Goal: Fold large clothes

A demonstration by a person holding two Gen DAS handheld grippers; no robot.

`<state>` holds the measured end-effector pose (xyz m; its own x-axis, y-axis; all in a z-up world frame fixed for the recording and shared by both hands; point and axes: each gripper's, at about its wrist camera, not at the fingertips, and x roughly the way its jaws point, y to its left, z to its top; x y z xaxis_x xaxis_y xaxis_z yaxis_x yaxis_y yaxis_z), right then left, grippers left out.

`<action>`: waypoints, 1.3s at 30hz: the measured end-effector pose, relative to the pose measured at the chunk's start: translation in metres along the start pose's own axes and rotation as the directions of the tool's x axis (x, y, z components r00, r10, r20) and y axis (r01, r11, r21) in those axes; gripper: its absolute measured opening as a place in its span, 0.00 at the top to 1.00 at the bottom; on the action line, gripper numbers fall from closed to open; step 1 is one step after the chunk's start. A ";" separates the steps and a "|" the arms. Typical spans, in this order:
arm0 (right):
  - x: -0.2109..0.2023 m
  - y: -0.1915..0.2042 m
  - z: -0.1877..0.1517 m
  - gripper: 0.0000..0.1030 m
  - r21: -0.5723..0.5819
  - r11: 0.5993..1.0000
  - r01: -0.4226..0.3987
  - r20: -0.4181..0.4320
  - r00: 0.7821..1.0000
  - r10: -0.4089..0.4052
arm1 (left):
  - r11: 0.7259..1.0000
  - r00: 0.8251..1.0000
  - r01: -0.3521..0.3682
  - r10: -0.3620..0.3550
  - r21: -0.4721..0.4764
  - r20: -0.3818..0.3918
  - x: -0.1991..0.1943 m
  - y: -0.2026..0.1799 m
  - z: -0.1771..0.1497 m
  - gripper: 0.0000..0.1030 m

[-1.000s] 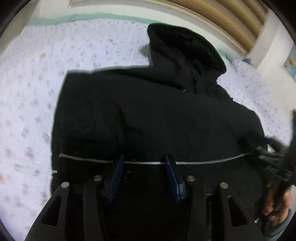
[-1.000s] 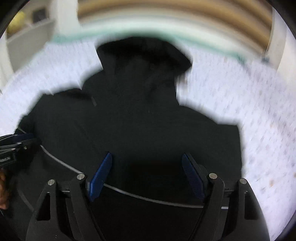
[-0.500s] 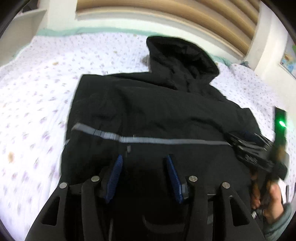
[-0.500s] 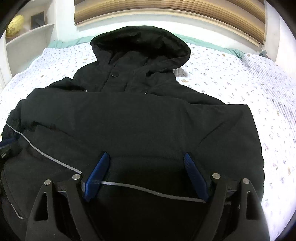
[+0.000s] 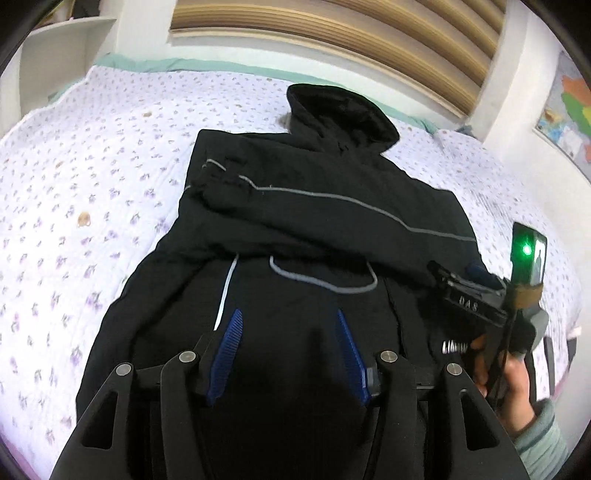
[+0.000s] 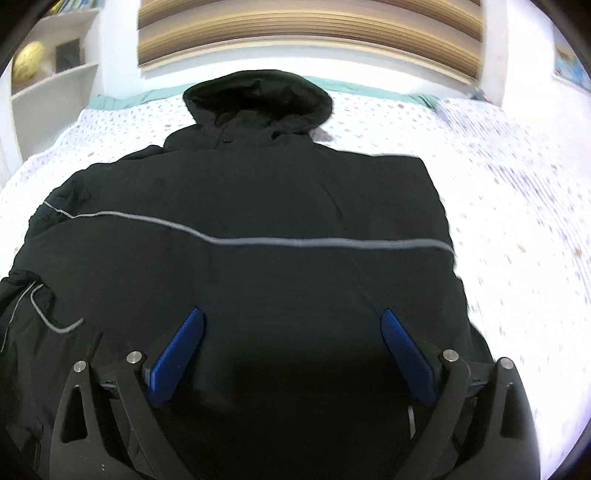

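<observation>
A black hooded jacket (image 5: 314, 206) lies spread on the bed, hood (image 6: 258, 99) toward the headboard. A folded-over part with a thin grey stripe (image 6: 295, 242) lies across its middle. A grey drawstring loop (image 5: 325, 284) rests just below that fold. My left gripper (image 5: 287, 314) hovers over the jacket's near part, jaws apart, nothing between the pads. My right gripper (image 6: 291, 312) is over the near right part; its jaws are opening wide and hold nothing. A hand (image 5: 517, 373) holding the right tool shows at the right edge of the left wrist view.
The bed (image 5: 92, 184) has a white sheet with small purple flowers, bare to the left and right of the jacket. A slatted wooden headboard (image 5: 332, 33) runs along the back. White shelves (image 6: 44, 74) stand at the far left, and a map poster (image 5: 569, 114) hangs on the right wall.
Both grippers have drawn back toward the jacket's near edge, so the grey stripe now lies well beyond the fingertips. The right jaws have spread wider; the left's only slightly.
</observation>
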<state>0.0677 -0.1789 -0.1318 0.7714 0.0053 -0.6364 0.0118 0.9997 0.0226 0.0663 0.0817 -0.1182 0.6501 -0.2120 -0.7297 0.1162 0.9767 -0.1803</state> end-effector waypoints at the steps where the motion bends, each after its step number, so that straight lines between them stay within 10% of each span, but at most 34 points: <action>1: -0.001 0.000 -0.001 0.06 0.001 1.000 0.005 0.002 1.000 -0.005 | 1.000 1.000 -0.006 0.006 0.014 -0.003 -0.001 0.001 -0.003 0.48; 14: 0.008 0.007 -0.004 0.00 -0.016 0.997 0.079 0.048 0.996 -0.078 | 0.989 0.988 0.151 -0.151 0.001 -0.023 0.012 0.018 0.003 0.48; 20: 0.013 0.009 0.000 0.00 -0.023 0.995 0.101 0.029 0.995 -0.101 | 0.974 0.985 0.169 -0.162 0.151 -0.060 0.013 0.018 0.044 0.48; 35: 0.008 0.023 0.037 0.01 0.101 0.958 0.268 -0.292 0.929 -0.229 | 0.965 0.959 0.220 -0.187 0.142 -0.215 -0.021 0.083 0.153 0.48; 39: -0.034 0.038 0.051 0.01 0.140 0.967 0.215 -0.272 0.947 -0.171 | 0.960 0.953 0.239 -0.202 0.149 -0.227 -0.038 0.072 0.171 0.48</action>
<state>0.0739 -0.1426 -0.0699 0.5549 -0.1593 -0.8165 0.2662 0.9639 -0.0071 0.1784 0.1660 0.0086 0.4252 -0.4065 -0.8087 0.3783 0.8915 -0.2492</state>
